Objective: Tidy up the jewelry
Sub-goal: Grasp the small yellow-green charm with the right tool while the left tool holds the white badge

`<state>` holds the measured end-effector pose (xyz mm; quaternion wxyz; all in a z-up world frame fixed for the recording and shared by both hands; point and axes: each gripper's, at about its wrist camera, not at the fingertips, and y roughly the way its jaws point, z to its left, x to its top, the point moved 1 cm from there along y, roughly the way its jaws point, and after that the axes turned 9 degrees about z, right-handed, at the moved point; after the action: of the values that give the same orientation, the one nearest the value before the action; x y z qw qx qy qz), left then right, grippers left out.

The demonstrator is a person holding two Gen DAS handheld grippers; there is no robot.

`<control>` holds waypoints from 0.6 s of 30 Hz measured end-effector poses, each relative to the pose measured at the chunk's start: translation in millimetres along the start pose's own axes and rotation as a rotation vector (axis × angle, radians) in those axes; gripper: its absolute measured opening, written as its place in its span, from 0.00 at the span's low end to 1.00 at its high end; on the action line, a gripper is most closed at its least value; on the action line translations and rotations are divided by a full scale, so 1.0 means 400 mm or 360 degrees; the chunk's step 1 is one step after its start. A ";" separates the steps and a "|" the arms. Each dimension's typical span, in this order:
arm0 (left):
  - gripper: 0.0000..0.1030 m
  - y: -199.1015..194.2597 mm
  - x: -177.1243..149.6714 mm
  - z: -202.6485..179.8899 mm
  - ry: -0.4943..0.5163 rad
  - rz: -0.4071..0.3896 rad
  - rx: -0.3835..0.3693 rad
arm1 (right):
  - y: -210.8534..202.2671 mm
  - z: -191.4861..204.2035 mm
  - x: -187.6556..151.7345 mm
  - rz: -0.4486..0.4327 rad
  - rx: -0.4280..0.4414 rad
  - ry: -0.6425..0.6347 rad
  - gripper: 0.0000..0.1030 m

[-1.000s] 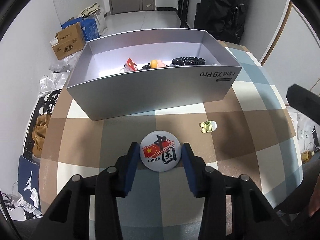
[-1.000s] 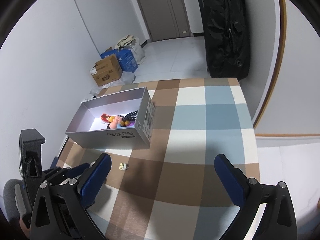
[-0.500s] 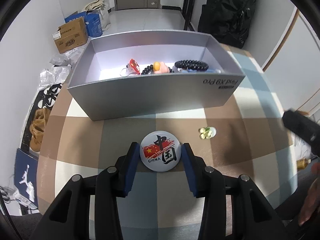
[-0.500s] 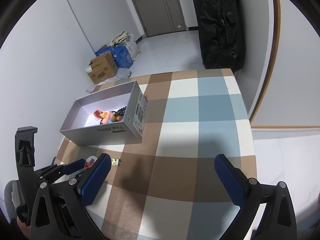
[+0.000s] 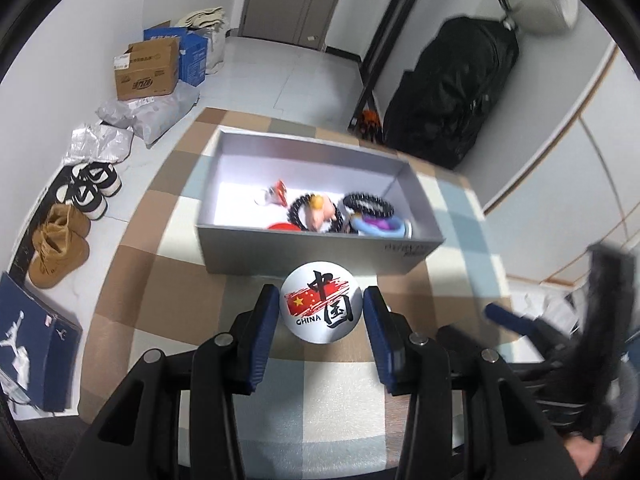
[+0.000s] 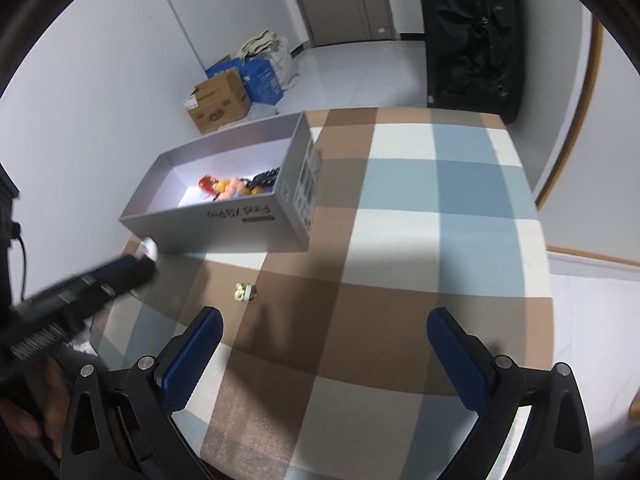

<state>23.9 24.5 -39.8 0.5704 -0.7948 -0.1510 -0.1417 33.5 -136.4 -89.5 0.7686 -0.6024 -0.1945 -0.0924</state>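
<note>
Blue-padded, your left hand-held gripper (image 5: 322, 314) is clamped on a round pin badge (image 5: 321, 307), one pad against each edge, and holds it above the checked counter (image 6: 436, 216), just short of the near wall of the open grey box (image 5: 320, 248). Clear that wall before you lower; release only once the badge is over bare floor at the empty left end of the box, since the bead bracelets (image 5: 368, 205), a small figure and a purple and blue ring crowd the right end. Keep the badge face-up so it lands flat. Your right hand-held gripper (image 6: 324, 354) stands wide with nothing between its jaws, hovering over the counter near a small pale green trinket (image 6: 244, 292), which lies apart from the box and is judged the next item to collect. Legible writing: the badge bears "CHINA", a red flag motif and two large black characters; the box front reads "Find X9 Pro", seen inverted. The cardboard carton (image 5: 146, 70) on the floor carries printing too small to read.
</note>
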 end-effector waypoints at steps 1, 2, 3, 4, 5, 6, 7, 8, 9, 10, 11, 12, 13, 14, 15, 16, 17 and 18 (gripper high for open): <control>0.36 -0.006 0.005 0.006 -0.0026 -0.0008 -0.0024 | 0.004 0.004 0.000 0.0004 0.0002 -0.0006 0.97; 0.36 -0.013 0.009 0.014 -0.0055 -0.0019 -0.0049 | 0.007 0.009 0.000 0.0009 0.0003 -0.0015 0.95; 0.36 -0.017 0.014 0.021 -0.0077 -0.0025 -0.0070 | 0.010 0.013 0.000 0.0012 0.0001 -0.0023 0.93; 0.36 -0.022 0.019 0.029 -0.0099 -0.0039 -0.0091 | 0.013 0.017 0.001 0.0014 -0.0003 -0.0031 0.91; 0.36 -0.027 0.024 0.036 -0.0120 -0.0055 -0.0103 | 0.018 0.023 0.001 0.0018 -0.0008 -0.0043 0.90; 0.36 -0.032 0.028 0.042 -0.0137 -0.0069 -0.0111 | 0.023 0.027 0.002 0.0022 -0.0012 -0.0051 0.88; 0.36 -0.036 0.031 0.048 -0.0151 -0.0079 -0.0119 | 0.028 0.032 0.003 0.0028 -0.0016 -0.0060 0.87; 0.36 -0.040 0.035 0.056 -0.0171 -0.0092 -0.0132 | 0.035 0.038 0.005 0.0038 -0.0011 -0.0069 0.83; 0.36 -0.042 0.036 0.064 -0.0182 -0.0100 -0.0140 | 0.044 0.046 0.007 0.0052 -0.0003 -0.0081 0.77; 0.36 -0.046 0.037 0.069 -0.0195 -0.0107 -0.0150 | 0.053 0.055 0.008 0.0067 -0.0004 -0.0096 0.75; 0.36 -0.048 0.038 0.075 -0.0205 -0.0111 -0.0161 | 0.059 0.063 0.010 0.0075 0.0001 -0.0112 0.69; 0.36 -0.052 0.037 0.080 -0.0215 -0.0116 -0.0168 | 0.067 0.074 0.012 0.0084 0.0011 -0.0132 0.64; 0.36 -0.053 0.038 0.084 -0.0224 -0.0121 -0.0176 | 0.074 0.085 0.014 0.0089 0.0009 -0.0153 0.63; 0.36 -0.053 0.039 0.086 -0.0226 -0.0120 -0.0182 | 0.080 0.096 0.017 0.0092 0.0006 -0.0172 0.63; 0.36 -0.054 0.039 0.088 -0.0228 -0.0119 -0.0183 | 0.085 0.104 0.019 0.0091 0.0004 -0.0184 0.63; 0.36 -0.054 0.039 0.091 -0.0231 -0.0119 -0.0183 | 0.088 0.112 0.021 0.0085 -0.0007 -0.0197 0.63; 0.36 -0.053 0.039 0.091 -0.0229 -0.0116 -0.0188 | 0.092 0.118 0.023 0.0085 -0.0013 -0.0204 0.62; 0.36 -0.056 0.039 0.094 -0.0228 -0.0116 -0.0190 | 0.096 0.125 0.025 0.0084 -0.0020 -0.0214 0.61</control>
<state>31.2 68.3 -25.9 0.5043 -0.8294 -0.2115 -0.1139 47.5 -77.4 -109.6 0.7522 -0.6170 -0.2290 -0.0326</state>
